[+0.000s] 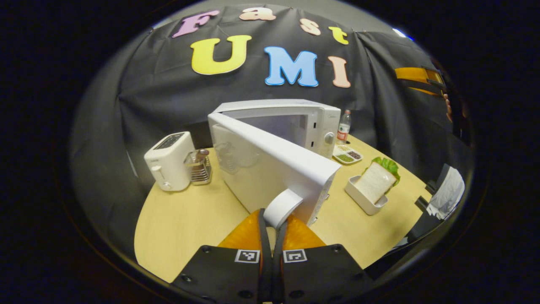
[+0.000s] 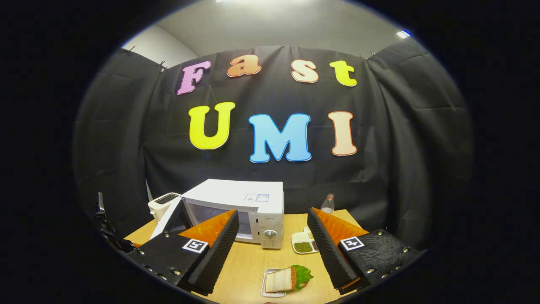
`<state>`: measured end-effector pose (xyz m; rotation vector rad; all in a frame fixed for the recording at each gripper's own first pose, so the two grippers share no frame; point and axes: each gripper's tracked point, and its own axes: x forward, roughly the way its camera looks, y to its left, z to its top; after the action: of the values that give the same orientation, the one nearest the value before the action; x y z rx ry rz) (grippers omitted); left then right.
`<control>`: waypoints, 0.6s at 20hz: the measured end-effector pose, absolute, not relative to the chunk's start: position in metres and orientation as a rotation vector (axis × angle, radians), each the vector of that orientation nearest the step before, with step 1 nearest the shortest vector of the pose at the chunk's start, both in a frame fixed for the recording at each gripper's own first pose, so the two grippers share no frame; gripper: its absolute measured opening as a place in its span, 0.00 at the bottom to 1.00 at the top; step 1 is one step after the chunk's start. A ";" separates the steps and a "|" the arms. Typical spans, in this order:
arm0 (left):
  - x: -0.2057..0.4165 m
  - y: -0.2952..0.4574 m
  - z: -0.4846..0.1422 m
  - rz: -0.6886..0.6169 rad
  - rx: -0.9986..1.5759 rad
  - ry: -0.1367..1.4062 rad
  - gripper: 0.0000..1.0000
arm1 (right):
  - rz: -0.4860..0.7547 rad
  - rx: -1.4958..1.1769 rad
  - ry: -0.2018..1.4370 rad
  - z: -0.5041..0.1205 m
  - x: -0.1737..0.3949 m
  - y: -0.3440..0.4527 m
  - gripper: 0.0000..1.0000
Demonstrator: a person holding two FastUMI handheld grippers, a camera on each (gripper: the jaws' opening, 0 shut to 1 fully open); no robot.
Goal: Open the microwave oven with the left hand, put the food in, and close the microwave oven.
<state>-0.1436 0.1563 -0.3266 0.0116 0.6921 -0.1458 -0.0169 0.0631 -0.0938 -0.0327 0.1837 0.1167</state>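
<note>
Sandwich (image 2: 284, 278) in white tray (image 2: 265, 291) — microwave (image 2: 253, 211) open

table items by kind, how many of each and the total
microwave oven: 1
toaster: 1
wire rack beside the toaster: 1
water bottle: 1
divided dish of seasonings: 1
tray holding a sandwich: 1
sandwich: 1
Total: 7

Wooden table (image 1: 202, 219), microwave (image 1: 278, 126), toaster (image 1: 169, 160), sandwich tray (image 1: 365, 196)
</note>
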 end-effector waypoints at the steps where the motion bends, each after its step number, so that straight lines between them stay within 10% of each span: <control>1: -0.146 0.168 -0.327 -0.133 0.012 0.693 0.06 | 0.122 -0.033 0.188 -0.094 -0.016 0.067 0.98; 12: -0.170 0.286 -0.326 -0.030 -0.057 0.679 0.06 | 0.193 -0.060 0.259 -0.114 -0.012 0.098 0.98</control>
<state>-0.1696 0.2861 -0.3262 -0.0567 0.6786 -0.0300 -0.0121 0.0985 -0.1137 -0.0602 0.2592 0.1928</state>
